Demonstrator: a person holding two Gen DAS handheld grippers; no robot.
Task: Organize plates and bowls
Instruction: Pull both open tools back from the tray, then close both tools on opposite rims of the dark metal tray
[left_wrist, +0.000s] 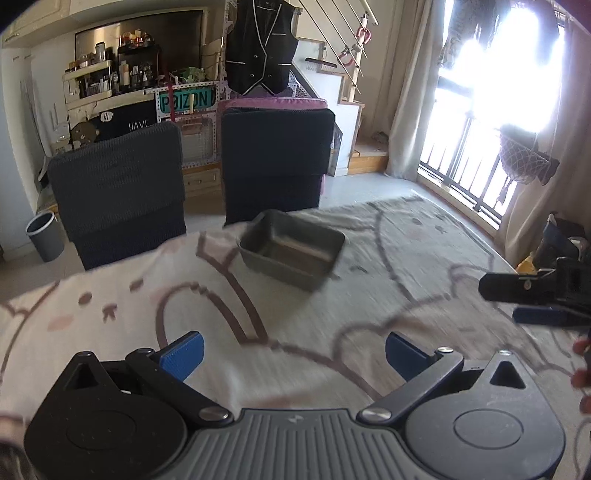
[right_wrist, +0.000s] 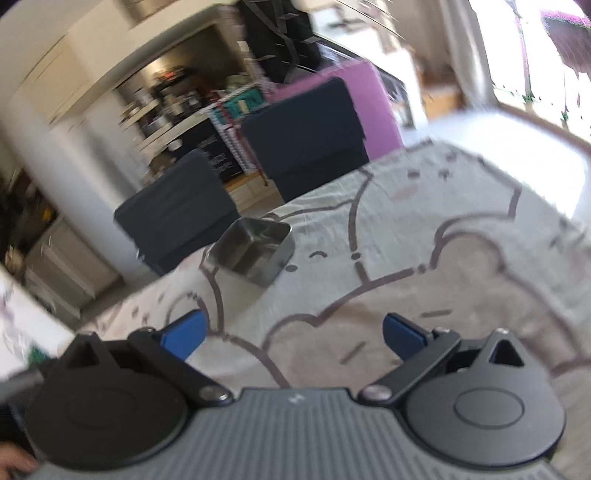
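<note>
Tablecloth (left_wrist: 388, 266) under you smears with motion, its drawn figures hard to read, and the right wrist view blurs throughout. Your metal dish (left_wrist: 291, 253) sits empty near the table's far edge, before two dark chairs (left_wrist: 118, 192). Your left gripper (left_wrist: 294, 350) and right gripper (right_wrist: 293, 334) gape wide, touching nothing.

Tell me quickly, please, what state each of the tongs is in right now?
Left tongs: open wide, holding nothing.
Right tongs: open wide, holding nothing.
</note>
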